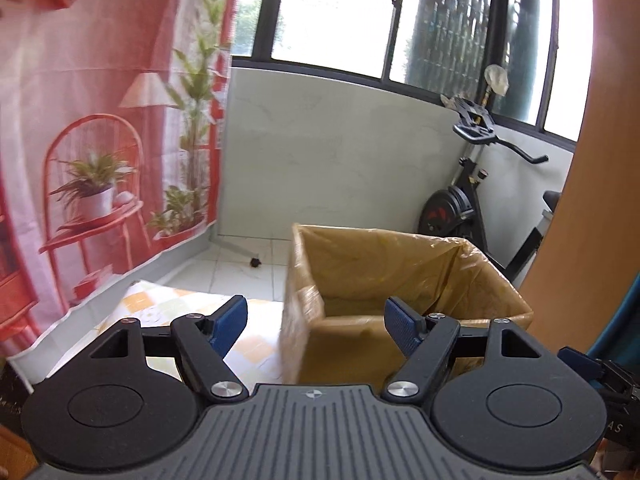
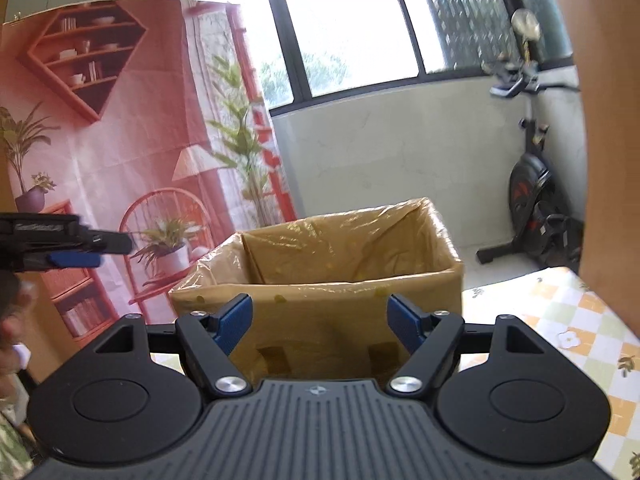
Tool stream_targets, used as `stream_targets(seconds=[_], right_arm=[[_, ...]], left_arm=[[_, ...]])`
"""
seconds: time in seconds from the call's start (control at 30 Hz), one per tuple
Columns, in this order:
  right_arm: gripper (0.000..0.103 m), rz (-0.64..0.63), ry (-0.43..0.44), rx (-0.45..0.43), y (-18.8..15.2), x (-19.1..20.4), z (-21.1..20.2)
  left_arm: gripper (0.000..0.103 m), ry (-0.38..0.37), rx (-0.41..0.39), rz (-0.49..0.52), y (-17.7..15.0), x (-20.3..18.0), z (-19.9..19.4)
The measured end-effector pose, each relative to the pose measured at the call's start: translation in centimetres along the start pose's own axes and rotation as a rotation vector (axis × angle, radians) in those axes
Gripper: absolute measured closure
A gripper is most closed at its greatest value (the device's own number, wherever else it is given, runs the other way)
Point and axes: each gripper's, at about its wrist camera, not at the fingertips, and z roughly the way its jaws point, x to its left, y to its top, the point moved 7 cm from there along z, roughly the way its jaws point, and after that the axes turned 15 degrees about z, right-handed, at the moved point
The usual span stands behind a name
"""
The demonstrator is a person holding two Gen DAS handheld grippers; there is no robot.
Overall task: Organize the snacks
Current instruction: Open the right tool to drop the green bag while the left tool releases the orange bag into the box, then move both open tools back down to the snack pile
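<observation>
A cardboard box (image 1: 404, 276) lined with a yellow plastic bag stands on the table, open at the top; it also shows in the right wrist view (image 2: 344, 256). Its inside bottom is hidden. My left gripper (image 1: 316, 322) is open and empty, just in front of the box's near left corner. My right gripper (image 2: 320, 320) is open and empty, facing the box's near wall. The left gripper also shows at the left edge of the right wrist view (image 2: 76, 258). No snacks are in view.
The table carries a checked yellow and green cloth (image 2: 568, 320), seen also left of the box (image 1: 160, 304). A red printed backdrop (image 1: 80, 120) hangs at the left. An exercise bike (image 1: 472, 200) stands behind by the window wall. An orange panel (image 1: 592, 200) rises at the right.
</observation>
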Motion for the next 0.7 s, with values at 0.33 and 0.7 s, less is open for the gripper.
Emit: stream_targets(seconds=[0.33,0.7], right_arm=[[0.026,-0.045,-0.077,-0.005,-4.4,-1.0,-1.3],[0.026,-0.027,-0.080,0.067,-8.0,-1.7,1.3]], left_arm=[[0.026,-0.004,-0.005,0.046,-6.0,0.5,-1.7],[0.026,-0.069,0.118,0.009,-13.4,0.6,1.6]])
